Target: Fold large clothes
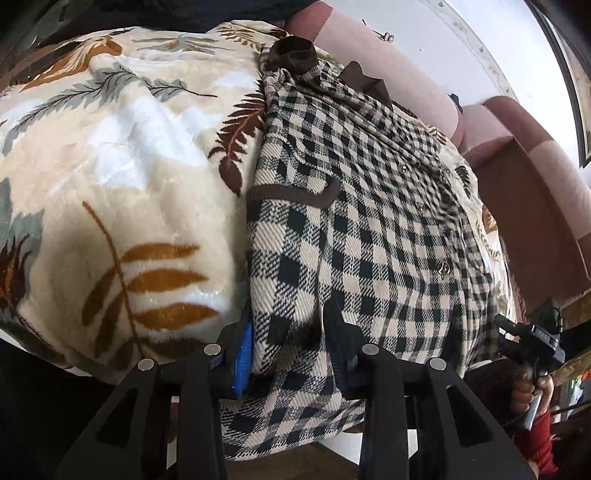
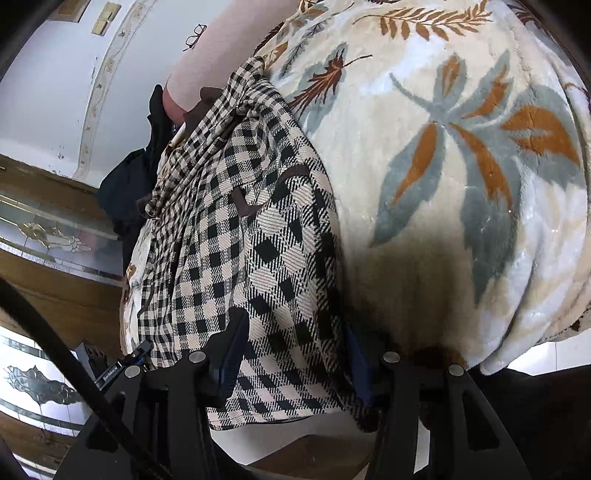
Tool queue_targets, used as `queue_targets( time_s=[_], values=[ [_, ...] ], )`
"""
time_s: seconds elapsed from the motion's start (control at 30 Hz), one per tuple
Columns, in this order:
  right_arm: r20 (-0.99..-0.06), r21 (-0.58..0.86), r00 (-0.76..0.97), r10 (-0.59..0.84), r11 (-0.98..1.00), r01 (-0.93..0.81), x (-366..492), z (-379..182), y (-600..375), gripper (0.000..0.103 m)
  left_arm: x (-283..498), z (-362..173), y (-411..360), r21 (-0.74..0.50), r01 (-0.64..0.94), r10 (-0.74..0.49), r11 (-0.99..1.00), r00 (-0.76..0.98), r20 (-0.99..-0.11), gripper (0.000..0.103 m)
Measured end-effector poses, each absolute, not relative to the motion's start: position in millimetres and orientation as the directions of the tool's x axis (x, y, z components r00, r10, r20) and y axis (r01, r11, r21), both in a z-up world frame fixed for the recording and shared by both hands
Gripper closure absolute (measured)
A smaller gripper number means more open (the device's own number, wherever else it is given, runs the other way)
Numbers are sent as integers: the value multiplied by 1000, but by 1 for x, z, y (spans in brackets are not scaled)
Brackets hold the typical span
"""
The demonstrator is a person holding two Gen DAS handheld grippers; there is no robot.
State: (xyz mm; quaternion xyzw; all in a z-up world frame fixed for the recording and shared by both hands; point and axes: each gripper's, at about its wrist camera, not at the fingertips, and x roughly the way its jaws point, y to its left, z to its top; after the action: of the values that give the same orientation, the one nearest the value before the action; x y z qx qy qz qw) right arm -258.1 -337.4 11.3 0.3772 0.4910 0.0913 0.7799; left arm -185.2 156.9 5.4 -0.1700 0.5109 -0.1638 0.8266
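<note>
A beige-and-black checked garment with brown trim lies lengthwise on a leaf-patterned plush blanket, its brown collar at the far end. Its near hem hangs over the edge toward me. My left gripper straddles the hem's left corner. Fabric lies between its fingers, and a dark gap shows beside the right finger, so it reads as open. In the right wrist view the garment fills the space between the pads of my right gripper, which is shut on the hem's right corner.
A pink and brown sofa stands behind the blanket. A hand in a red sleeve holds the other gripper at the right edge. A dark garment lies beside the checked one. Glasses rest on the sofa back.
</note>
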Motion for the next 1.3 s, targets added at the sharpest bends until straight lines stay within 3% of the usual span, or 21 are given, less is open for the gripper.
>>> queue_targets(
  time_s=[0.3, 0.53, 0.63, 0.8, 0.9, 0.93, 0.97, 1.0, 1.1, 1.3],
  values=[
    [-711, 663, 487, 507, 713, 227, -272, 9, -332, 51, -199, 1, 149, -427, 118, -436, 897, 408, -802, 62],
    [-715, 655, 470, 517, 729, 196, -276, 11, -324, 74, -207, -1, 149, -432, 111, -439, 895, 393, -808, 62],
    [-723, 653, 461, 515, 727, 211, -276, 7, -324, 75, -209, -6, 151, -434, 92, -433, 896, 389, -813, 62],
    [-758, 616, 450, 472, 745, 255, -276, 1, -326, 73, -212, -8, 142, -402, 113, -414, 908, 378, -828, 45],
    [-773, 591, 447, 451, 769, 244, -276, 2, -321, 73, -218, -12, 130, -327, 139, -355, 935, 357, -864, 45],
    [-778, 579, 444, 443, 781, 235, -275, 3, -318, 73, -219, -13, 127, -302, 154, -338, 941, 349, -874, 48],
    [-782, 571, 441, 440, 789, 226, -275, 3, -316, 73, -221, -13, 125, -282, 162, -322, 946, 347, -880, 64],
    [-787, 563, 437, 435, 797, 220, -274, 5, -312, 75, -223, -12, 125, -273, 163, -314, 948, 350, -882, 70],
    [-791, 547, 439, 427, 814, 194, -273, 9, -307, 84, -226, -5, 136, -343, 136, -369, 930, 344, -864, 88],
    [-735, 605, 479, 481, 784, 141, -282, 32, -309, 88, -233, 20, 166, -467, 61, -454, 882, 371, -810, 97]
  ],
)
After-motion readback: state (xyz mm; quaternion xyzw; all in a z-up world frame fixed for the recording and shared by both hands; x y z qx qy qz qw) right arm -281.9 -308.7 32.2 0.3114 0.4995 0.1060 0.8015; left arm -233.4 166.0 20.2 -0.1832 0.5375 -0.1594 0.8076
